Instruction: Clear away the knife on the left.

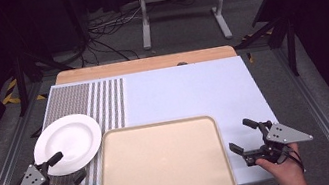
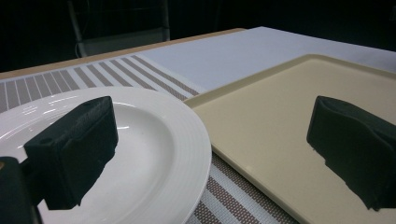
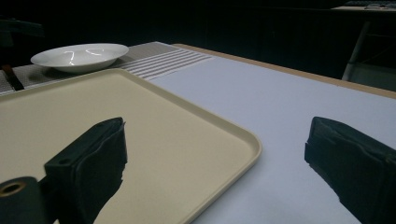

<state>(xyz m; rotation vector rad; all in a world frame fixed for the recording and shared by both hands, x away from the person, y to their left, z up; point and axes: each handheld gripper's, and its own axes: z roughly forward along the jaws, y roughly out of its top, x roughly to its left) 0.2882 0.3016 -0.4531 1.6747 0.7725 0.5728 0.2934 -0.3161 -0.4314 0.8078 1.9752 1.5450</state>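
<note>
One white plate (image 1: 67,143) and one beige tray (image 1: 163,164) are counted on the table (image 1: 192,90), together with two grippers, each held in one hand. The plate is seen at the lower left of the high view, resting on a striped mat (image 1: 103,102) that covers the left part of the pale tabletop. The tray is placed at the bottom centre of that view, its left rim just beside the plate. Nothing is held in either: the plate's bowl is bare and the tray's floor is bare.

The left gripper (image 1: 68,167) is found at the lower left corner of the high view, its jaws spread wide and nothing caught between them; one jaw is set over the plate's near edge. In the left gripper view the plate (image 2: 154,154) is seen between and behind the two black jaws, with the tray (image 2: 280,121) to the right. The right gripper (image 1: 243,135) is seen at the lower right, just beside the tray's right rim, likewise spread and gripping nothing. In the right gripper view the tray's corner (image 3: 196,135) lies between the jaws.

The tray's near edge is cut off by the bottom of the high view. The surroundings beyond the table are dark and hard to make out.
</note>
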